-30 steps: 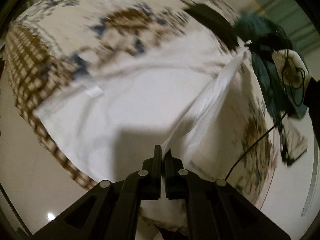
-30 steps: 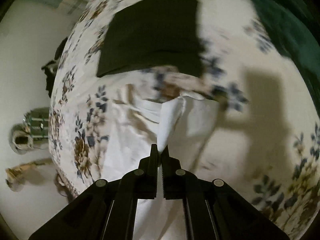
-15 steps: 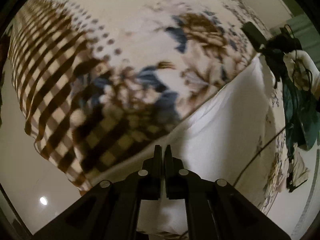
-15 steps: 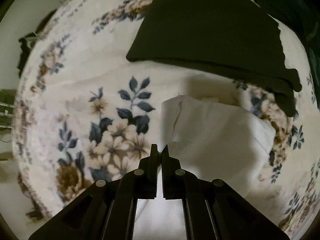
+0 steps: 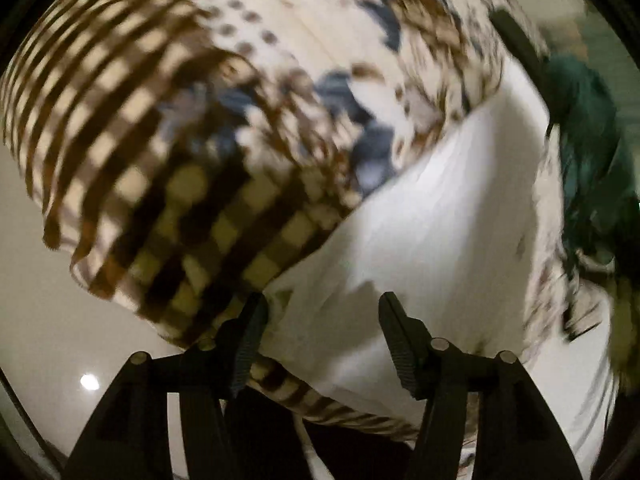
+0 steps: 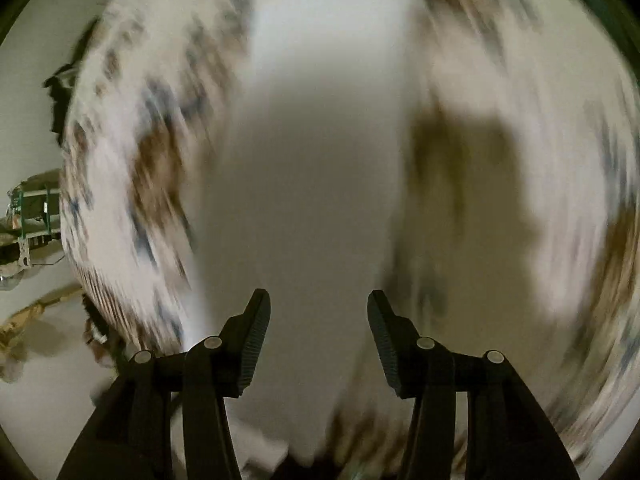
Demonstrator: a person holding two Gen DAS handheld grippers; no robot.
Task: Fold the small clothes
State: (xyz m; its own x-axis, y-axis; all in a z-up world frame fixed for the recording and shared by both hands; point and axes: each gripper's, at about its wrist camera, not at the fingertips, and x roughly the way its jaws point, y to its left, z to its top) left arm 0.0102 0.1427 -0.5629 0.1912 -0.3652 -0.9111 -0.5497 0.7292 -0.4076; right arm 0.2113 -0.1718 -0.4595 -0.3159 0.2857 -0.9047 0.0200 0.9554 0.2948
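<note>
A white garment (image 5: 432, 232) lies flat on a floral bedspread (image 5: 304, 40). In the left wrist view its near corner sits just beyond my left gripper (image 5: 322, 320), which is open and empty, with the fingers (image 5: 250, 332) wide apart. In the right wrist view the same white garment (image 6: 316, 184) fills the blurred middle of the frame. My right gripper (image 6: 318, 316) is open and empty above it, holding nothing.
The bedspread has a brown checked border (image 5: 160, 208) at the bed's near edge, with pale floor (image 5: 48, 320) beyond. A dark folded cloth (image 5: 516, 44) and a dark green fabric (image 5: 588, 128) lie at the far right. Clutter (image 6: 28, 208) stands on the floor at left.
Both grippers were shut on the white garment and laid its folded edge down. Now both have opened and let go, and the right view is swinging fast.
</note>
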